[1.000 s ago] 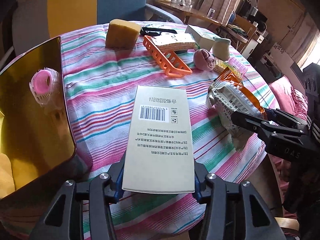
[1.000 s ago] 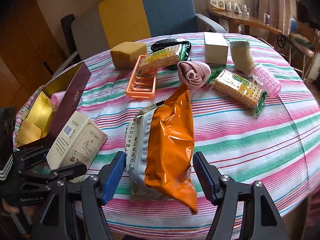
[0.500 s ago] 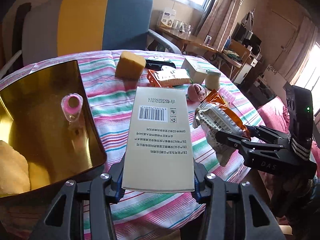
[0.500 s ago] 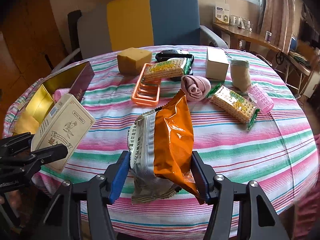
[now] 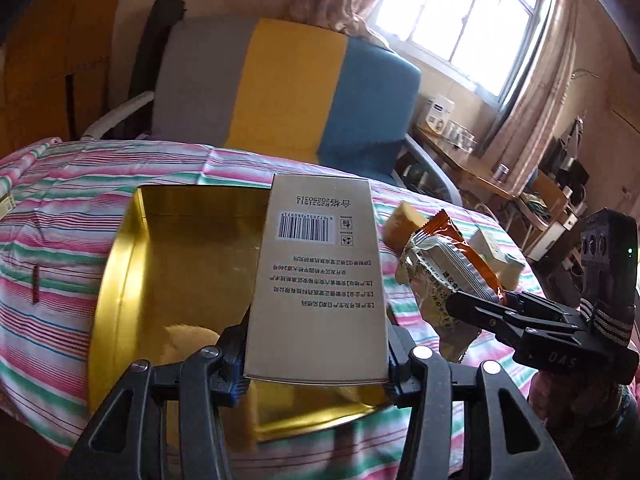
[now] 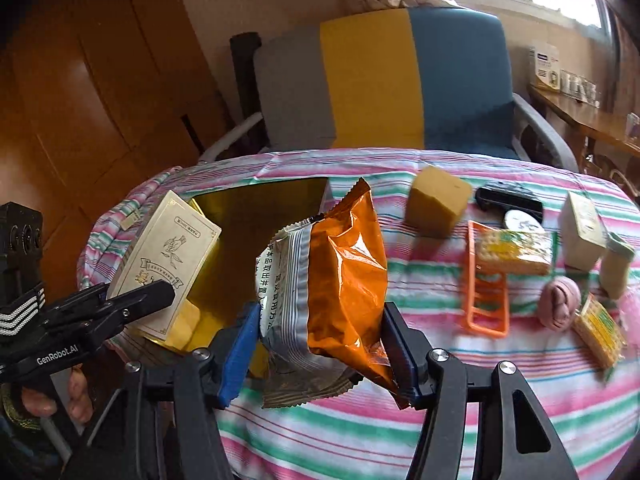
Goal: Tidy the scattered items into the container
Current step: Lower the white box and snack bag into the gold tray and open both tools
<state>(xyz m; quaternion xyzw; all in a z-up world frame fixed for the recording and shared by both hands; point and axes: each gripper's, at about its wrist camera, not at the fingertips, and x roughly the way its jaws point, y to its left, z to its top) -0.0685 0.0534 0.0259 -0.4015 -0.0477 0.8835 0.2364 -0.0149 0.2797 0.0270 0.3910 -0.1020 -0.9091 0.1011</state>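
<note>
The gold container [image 5: 120,276] could get jammed: left gripper [image 5: 316,364] pinching the beige carton [image 5: 316,280] and right gripper [image 6: 320,352] pinching the orange snack bag [image 6: 344,280] arrive together.

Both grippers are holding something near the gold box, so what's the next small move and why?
Probably lower the left gripper and release the beige carton into the gold box: it hangs over the open interior, while the right gripper holds the orange snack bag beside it.

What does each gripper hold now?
Left gripper: closed on the beige cardboard box.
Right gripper: closed on the orange foil snack bag.
</note>
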